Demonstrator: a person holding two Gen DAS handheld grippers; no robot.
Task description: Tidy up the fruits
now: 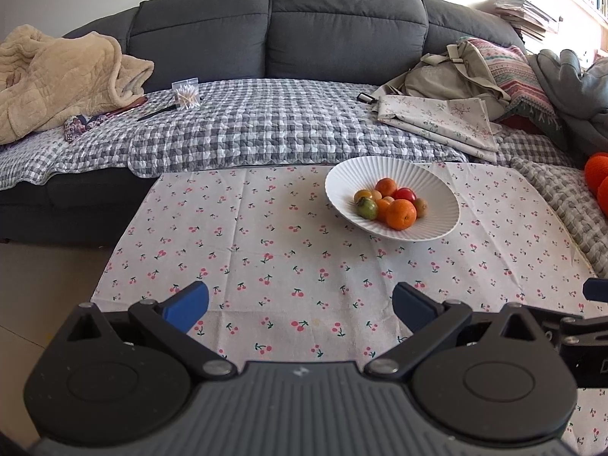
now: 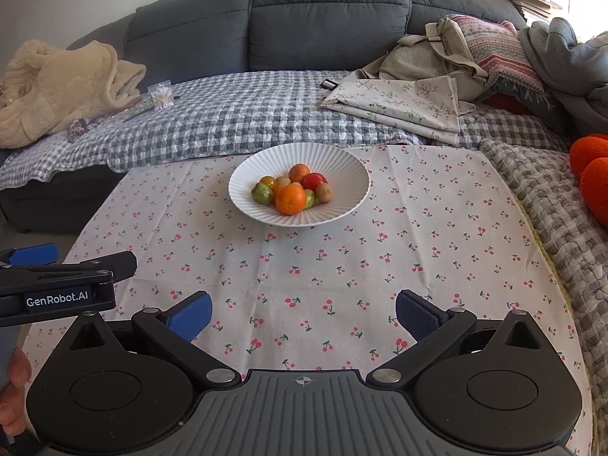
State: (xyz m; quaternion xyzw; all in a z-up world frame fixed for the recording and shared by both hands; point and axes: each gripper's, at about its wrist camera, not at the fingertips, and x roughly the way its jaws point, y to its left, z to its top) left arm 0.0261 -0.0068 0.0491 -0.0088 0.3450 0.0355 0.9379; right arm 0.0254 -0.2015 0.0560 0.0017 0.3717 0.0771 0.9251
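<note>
A white ribbed bowl (image 1: 344, 182) (image 2: 247, 174) stands at the far side of the cherry-print cloth (image 1: 266, 250) (image 2: 380, 250). It holds several fruits: a large orange (image 1: 401, 214) (image 2: 290, 199), a smaller orange (image 1: 387, 186) (image 2: 299, 172), a red tomato (image 1: 404, 193) (image 2: 314, 181), a green fruit (image 1: 366, 208) (image 2: 262, 193) and a brown kiwi (image 1: 420, 206) (image 2: 324, 192). My left gripper (image 1: 300, 306) is open and empty, well short of the bowl. My right gripper (image 2: 303, 315) is open and empty too, near the cloth's front. The left gripper's fingers (image 2: 34, 254) show at the right view's left edge.
A grey sofa (image 1: 304, 30) with a checked quilt (image 1: 266, 121) runs behind the table. On it lie a beige blanket (image 1: 57, 76), a cotton-swab box (image 1: 185, 93), folded floral cloth (image 1: 440, 117), a bag (image 1: 448, 72) and orange knitted balls (image 2: 592, 174). A hand (image 2: 15, 391) shows at bottom left.
</note>
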